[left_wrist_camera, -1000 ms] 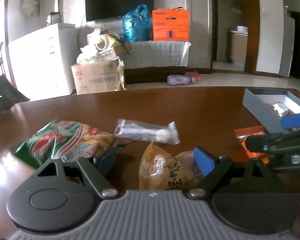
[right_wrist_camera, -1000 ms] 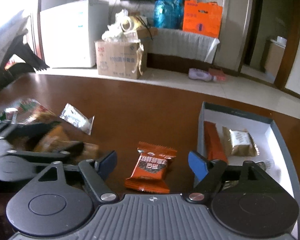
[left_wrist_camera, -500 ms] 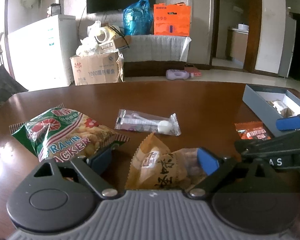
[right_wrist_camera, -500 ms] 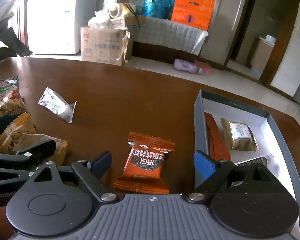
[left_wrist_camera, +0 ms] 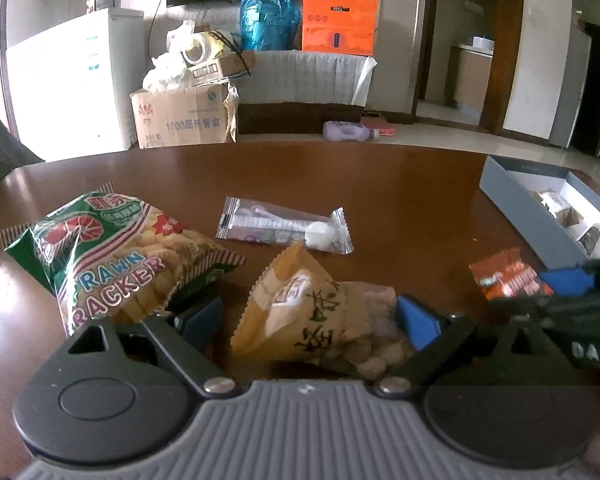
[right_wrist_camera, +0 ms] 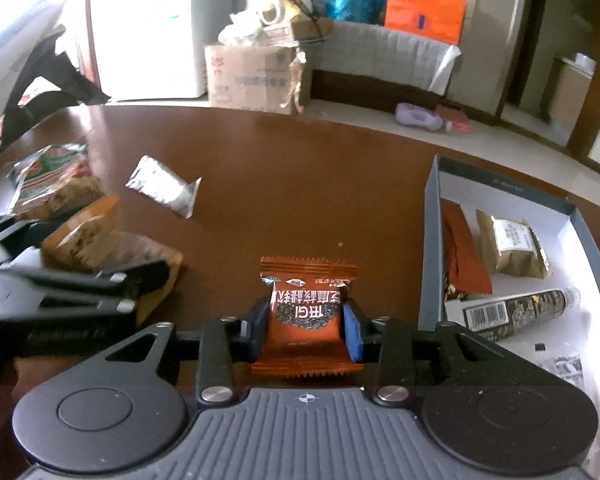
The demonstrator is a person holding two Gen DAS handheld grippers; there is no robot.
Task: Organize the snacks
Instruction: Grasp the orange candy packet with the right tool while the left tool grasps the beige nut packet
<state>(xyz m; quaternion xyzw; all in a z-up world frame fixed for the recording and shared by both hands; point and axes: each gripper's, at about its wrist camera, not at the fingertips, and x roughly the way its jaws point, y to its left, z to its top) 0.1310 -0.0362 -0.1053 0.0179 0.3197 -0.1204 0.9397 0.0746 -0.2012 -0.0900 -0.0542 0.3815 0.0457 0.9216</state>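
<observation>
Closing right tongs [right_wrist_camera: 305, 326] on orange snack packet [right_wrist_camera: 306, 312], grey box [right_wrist_camera: 430, 240] beside

An orange packet [right_wrist_camera: 306, 312] lies flat on the bench [right_wrist_camera: 260, 184], pinched at both sides, just left of an open grey box [right_wrist_camera: 430, 240] holding 3 snacks. Further left lie a tan pouch [left_wrist_camera: 320, 312], a green prawn-cracker bag [left_wrist_camera: 112, 256] and a clear sachet [left_wrist_camera: 284, 226], all apart.
</observation>
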